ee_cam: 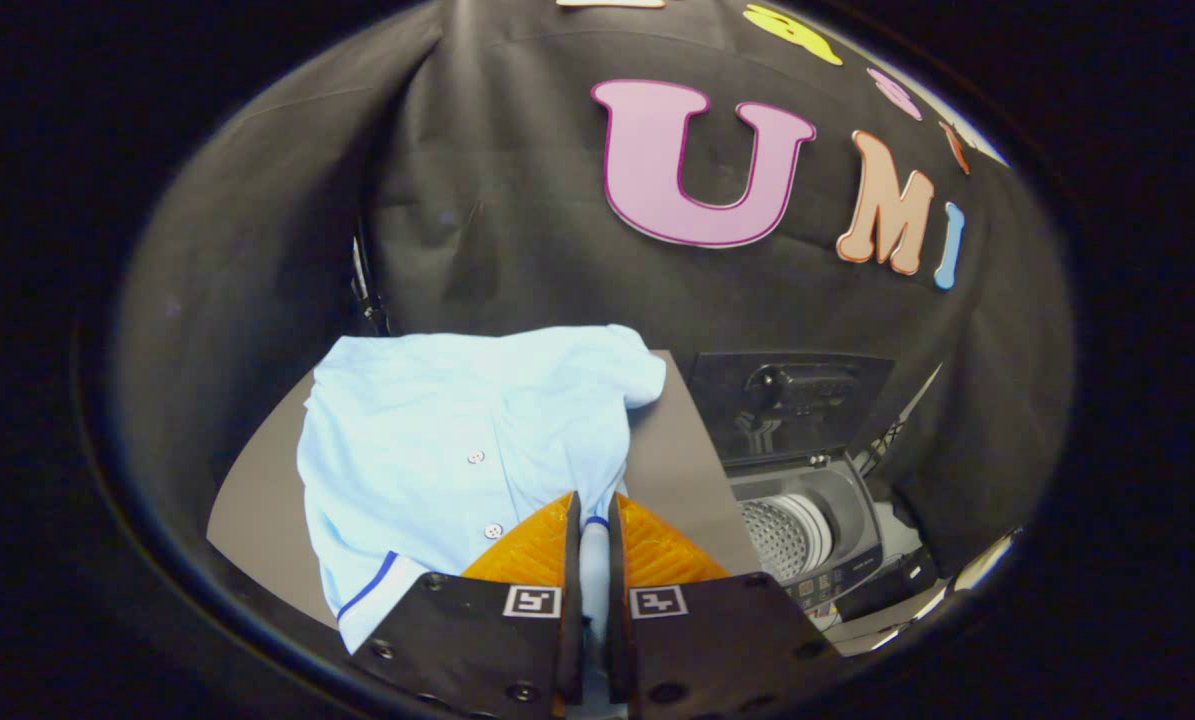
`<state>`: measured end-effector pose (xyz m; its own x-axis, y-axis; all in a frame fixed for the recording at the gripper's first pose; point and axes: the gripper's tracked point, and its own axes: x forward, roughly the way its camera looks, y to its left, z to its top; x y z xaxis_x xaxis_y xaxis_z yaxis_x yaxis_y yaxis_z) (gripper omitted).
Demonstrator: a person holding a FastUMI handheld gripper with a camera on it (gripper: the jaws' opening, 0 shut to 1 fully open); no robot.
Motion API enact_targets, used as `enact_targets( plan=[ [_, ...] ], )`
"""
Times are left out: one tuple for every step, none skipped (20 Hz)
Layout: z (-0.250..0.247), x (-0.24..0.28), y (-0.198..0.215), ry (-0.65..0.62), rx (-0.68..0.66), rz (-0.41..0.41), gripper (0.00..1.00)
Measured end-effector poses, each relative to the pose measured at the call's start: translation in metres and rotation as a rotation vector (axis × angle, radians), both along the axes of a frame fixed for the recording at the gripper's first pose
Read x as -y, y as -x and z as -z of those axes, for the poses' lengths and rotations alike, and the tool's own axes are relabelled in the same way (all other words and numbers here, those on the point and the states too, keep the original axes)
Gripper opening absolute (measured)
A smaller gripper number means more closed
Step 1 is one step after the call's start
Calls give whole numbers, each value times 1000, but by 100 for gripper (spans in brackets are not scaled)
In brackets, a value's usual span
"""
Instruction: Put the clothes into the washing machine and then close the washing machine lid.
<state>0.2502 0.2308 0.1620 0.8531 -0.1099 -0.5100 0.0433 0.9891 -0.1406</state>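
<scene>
In the gripper view, the gripper (593,515) sits at the bottom centre of the frame with its two fingers nearly closed on a fold of the light blue shirt (457,450); a strip of cloth shows in the narrow gap between them. The rest of the shirt lies spread on the grey worktop (672,470), in the middle left of the frame. At the lower right stands the washing machine (807,520) with its lid (787,405) raised upright, so the drum is open to receive the shirt.
</scene>
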Motion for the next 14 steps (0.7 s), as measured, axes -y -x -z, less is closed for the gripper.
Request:
enact_targets(
  plan=[
    [-9, 0, 0, -3, 31, -4, 11],
    [-14, 1, 0, -1, 56, -6, 11],
    [-20, 3, -1, 4, 80, -4, 11],
    [-27, 3, 0, 0, 100, 0, 11],
    [-34, 1, 0, -11, 124, -1, 11],
    [-42, 0, -1, -29, 154, -2, 11],
    [-53, 3, -3, -36, 188, 13, 11],
    [-62, 10, -1, -44, 217, 28, 10],
    [-71, 12, -1, -52, 235, 24, 11],
    [-75, 18, -1, -48, 235, 37, 10],
    [-75, 24, 1, -50, 236, 48, 10],
    [-72, 22, -4, -73, 236, 45, 10],
    [-70, 15, -12, -112, 240, 22, 10],
    [-57, 3, -18, -141, 192, -8, 10]
  ],
)
